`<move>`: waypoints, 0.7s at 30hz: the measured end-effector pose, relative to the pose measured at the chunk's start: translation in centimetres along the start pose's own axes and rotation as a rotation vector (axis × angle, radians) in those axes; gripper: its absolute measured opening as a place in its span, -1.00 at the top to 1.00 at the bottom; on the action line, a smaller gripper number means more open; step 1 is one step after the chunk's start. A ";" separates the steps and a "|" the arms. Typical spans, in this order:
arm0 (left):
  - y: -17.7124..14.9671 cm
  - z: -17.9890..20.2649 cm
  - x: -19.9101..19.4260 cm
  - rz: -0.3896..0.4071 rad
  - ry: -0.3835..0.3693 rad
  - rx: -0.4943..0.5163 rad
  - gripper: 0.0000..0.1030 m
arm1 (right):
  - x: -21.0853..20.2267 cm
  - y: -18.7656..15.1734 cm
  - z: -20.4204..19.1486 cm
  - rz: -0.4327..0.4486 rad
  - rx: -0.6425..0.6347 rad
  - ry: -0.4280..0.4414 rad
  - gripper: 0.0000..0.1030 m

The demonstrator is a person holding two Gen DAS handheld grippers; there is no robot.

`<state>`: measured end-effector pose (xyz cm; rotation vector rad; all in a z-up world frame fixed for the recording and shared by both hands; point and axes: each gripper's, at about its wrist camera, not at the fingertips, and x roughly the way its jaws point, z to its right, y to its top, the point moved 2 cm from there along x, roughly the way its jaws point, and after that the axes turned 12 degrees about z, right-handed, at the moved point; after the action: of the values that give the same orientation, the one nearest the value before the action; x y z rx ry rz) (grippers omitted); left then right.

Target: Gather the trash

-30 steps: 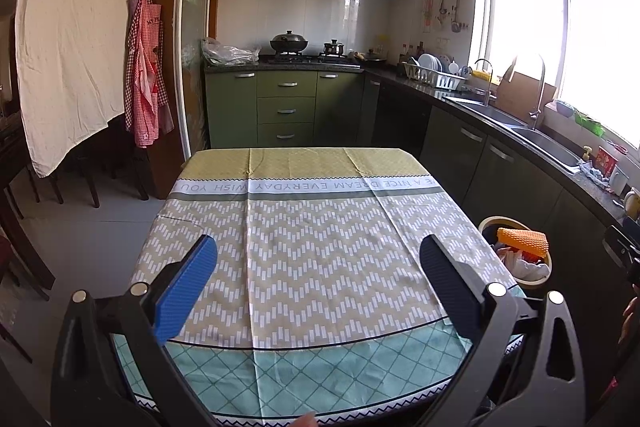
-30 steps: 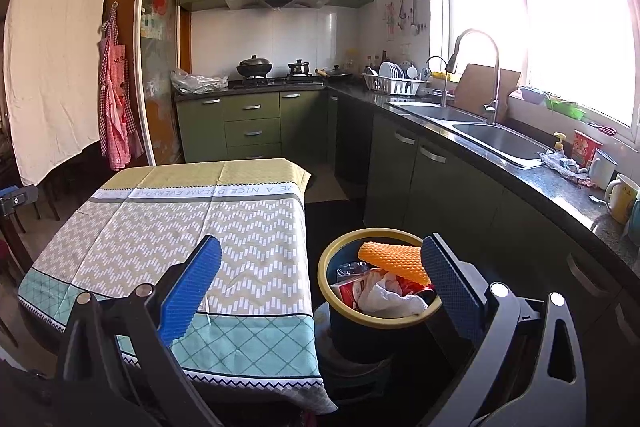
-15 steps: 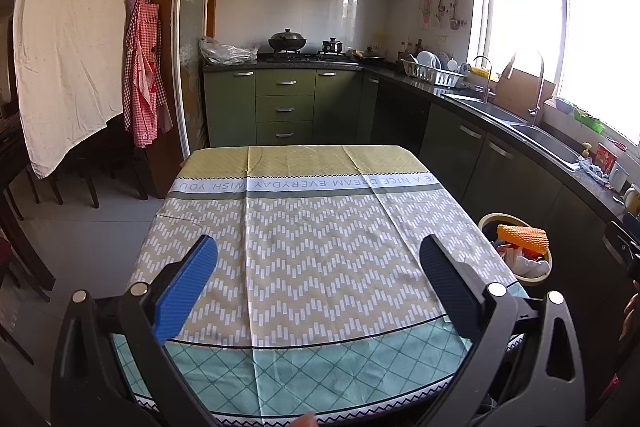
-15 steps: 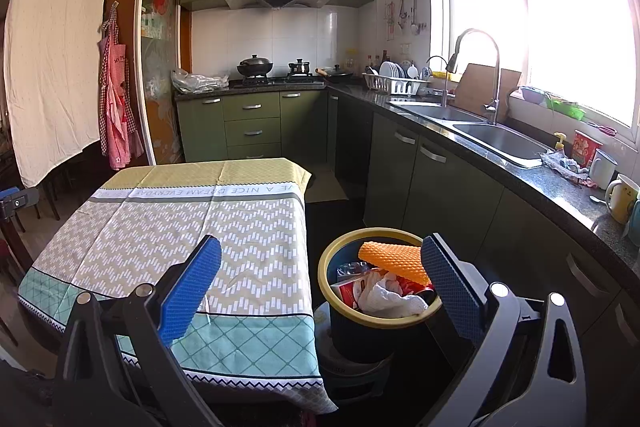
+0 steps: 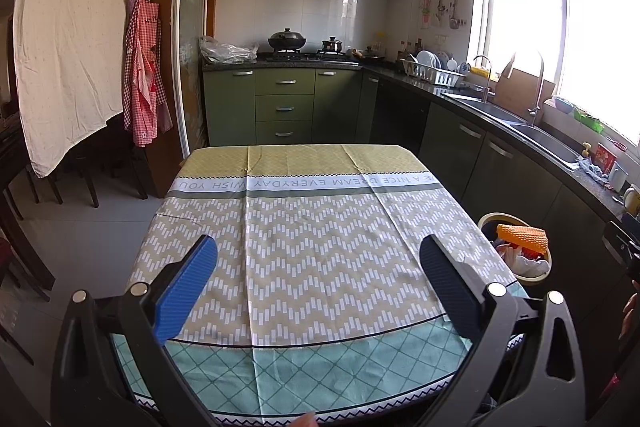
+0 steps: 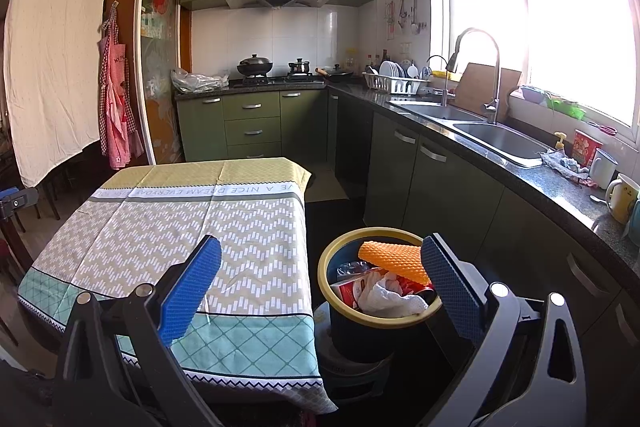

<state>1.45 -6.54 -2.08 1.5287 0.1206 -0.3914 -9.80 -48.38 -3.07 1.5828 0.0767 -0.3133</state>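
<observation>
A dark trash bin with a yellow rim [image 6: 332,259] stands on the floor right of the table. It holds an orange sponge-like piece [image 6: 390,257], white crumpled paper [image 6: 384,297] and red packaging. The bin also shows in the left wrist view [image 5: 498,217] at the right. My right gripper [image 6: 318,257] is open and empty, held near and above the bin. My left gripper [image 5: 318,257] is open and empty over the near part of the table [image 5: 312,227]. The patterned tablecloth shows no trash on it.
Dark green cabinets and a granite counter [image 6: 560,183] with a sink [image 6: 496,139] run along the right. A stove with pots [image 5: 304,45] is at the back. Chairs [image 5: 24,187] and a hanging white cloth stand left. My other gripper's mount [image 6: 16,201] shows at the far left.
</observation>
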 end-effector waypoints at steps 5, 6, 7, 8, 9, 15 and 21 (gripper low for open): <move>0.1 0.0 0.0 -0.001 -0.002 0.000 -0.88 | 0.0 0.0 0.0 -0.001 0.001 0.000 -0.91; 0.0 0.0 0.0 -0.002 -0.001 0.001 -0.88 | 0.0 0.0 0.0 -0.001 0.000 -0.001 -0.91; 0.1 0.0 0.0 -0.001 -0.001 0.001 -0.88 | 0.0 0.0 0.0 -0.001 0.000 0.000 -0.91; 0.0 -0.1 0.0 -0.002 -0.001 0.001 -0.87 | 0.0 -0.1 0.0 -0.002 -0.001 0.000 -0.91; -0.1 0.0 0.0 -0.002 -0.001 0.001 -0.88 | 0.0 -0.1 0.0 -0.003 -0.001 0.001 -0.91; -0.4 0.0 0.0 -0.002 -0.006 0.002 -0.88 | 0.1 -0.1 0.0 -0.004 -0.002 0.000 -0.91; -0.4 0.0 0.0 -0.005 -0.005 0.002 -0.88 | 0.2 -0.2 0.0 -0.005 -0.001 -0.002 -0.91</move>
<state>1.35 -6.52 -2.51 1.5297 0.1199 -0.3991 -9.68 -48.37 -3.28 1.5813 0.0797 -0.3187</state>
